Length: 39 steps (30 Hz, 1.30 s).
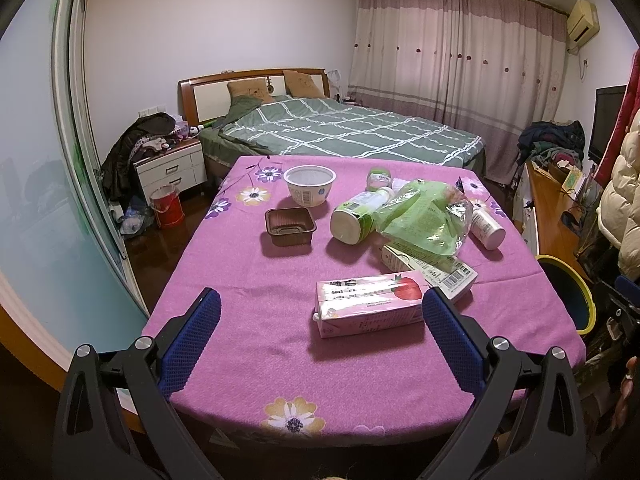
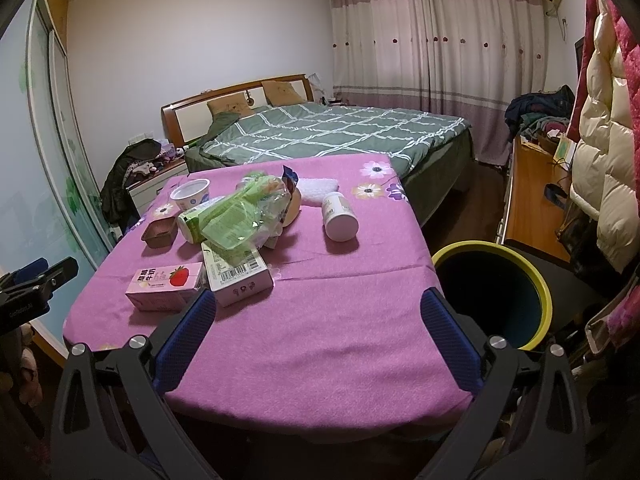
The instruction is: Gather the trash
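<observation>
Left gripper (image 1: 320,312) and right gripper (image 2: 318,310): jaws spread wide, holding nothing, above purple tablecloth (image 2: 320,320). Strawberry milk carton (image 1: 370,304) nearest; yellow-rimmed bin (image 2: 496,292) beside table.

Magenta tablecloth (image 1: 248,320) with purple and cream flowers. Pink strawberry-printed carton (image 1: 370,304); green wrapper (image 1: 424,216); brown tray (image 1: 290,226); yellow-rimmed bin (image 2: 496,292) (dark inside). Green bedspread (image 1: 344,128), white grid lines.
</observation>
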Motion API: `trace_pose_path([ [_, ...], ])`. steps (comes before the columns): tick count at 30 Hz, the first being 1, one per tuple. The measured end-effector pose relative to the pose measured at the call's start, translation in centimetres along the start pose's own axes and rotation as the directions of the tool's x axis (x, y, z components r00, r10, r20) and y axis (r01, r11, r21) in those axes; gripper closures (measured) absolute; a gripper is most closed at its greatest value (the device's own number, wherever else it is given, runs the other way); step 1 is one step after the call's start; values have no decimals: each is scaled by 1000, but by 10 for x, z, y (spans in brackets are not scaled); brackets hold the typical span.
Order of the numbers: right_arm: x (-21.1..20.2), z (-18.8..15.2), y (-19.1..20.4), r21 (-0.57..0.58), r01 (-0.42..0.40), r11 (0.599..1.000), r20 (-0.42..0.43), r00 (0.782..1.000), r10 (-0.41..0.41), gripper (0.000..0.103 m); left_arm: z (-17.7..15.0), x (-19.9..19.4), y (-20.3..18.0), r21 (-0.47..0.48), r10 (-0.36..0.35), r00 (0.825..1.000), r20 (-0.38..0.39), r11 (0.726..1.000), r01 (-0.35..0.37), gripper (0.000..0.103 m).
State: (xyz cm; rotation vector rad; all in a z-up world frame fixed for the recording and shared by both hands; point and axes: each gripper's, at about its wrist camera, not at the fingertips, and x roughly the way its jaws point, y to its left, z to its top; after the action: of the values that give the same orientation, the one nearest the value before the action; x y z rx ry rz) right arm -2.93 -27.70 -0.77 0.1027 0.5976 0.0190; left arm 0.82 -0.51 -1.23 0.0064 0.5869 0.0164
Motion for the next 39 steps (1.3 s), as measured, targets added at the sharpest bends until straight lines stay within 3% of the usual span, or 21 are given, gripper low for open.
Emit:
trace_pose_path([
  [10, 34, 23, 7, -30, -18, 999, -11, 1000, 17, 6, 21, 28, 0, 28, 35, 999, 23, 999, -36, 4],
  [17, 87, 62, 15, -15, -40, 999, 3, 999, 40, 6, 47, 82, 9, -5, 30, 999, -11, 1000, -30, 4],
  [22, 141, 81, 23, -18, -40, 999, -54, 998, 39, 8, 68, 123, 22, -32, 39, 999, 8, 999, -39, 4],
  [26, 182, 86, 29, -8, -53, 999, -122, 991, 52, 24, 83, 158, 38, -60, 46, 999, 24, 997, -45, 4],
  [32, 219, 88, 36, 5, -60, 998, -187, 981, 60, 49, 82, 210, 51, -71, 57, 997, -42, 996, -60, 4],
  [34, 224, 88, 38, 6, -62, 998, -199, 978, 62, 65, 81, 223, 55, -74, 58, 997, -52, 995, -61, 4],
  [39, 217, 90, 38, 27, -70, 997, -172, 982, 73, 76, 73, 246, 59, -74, 66, 995, -79, 995, -72, 4],
])
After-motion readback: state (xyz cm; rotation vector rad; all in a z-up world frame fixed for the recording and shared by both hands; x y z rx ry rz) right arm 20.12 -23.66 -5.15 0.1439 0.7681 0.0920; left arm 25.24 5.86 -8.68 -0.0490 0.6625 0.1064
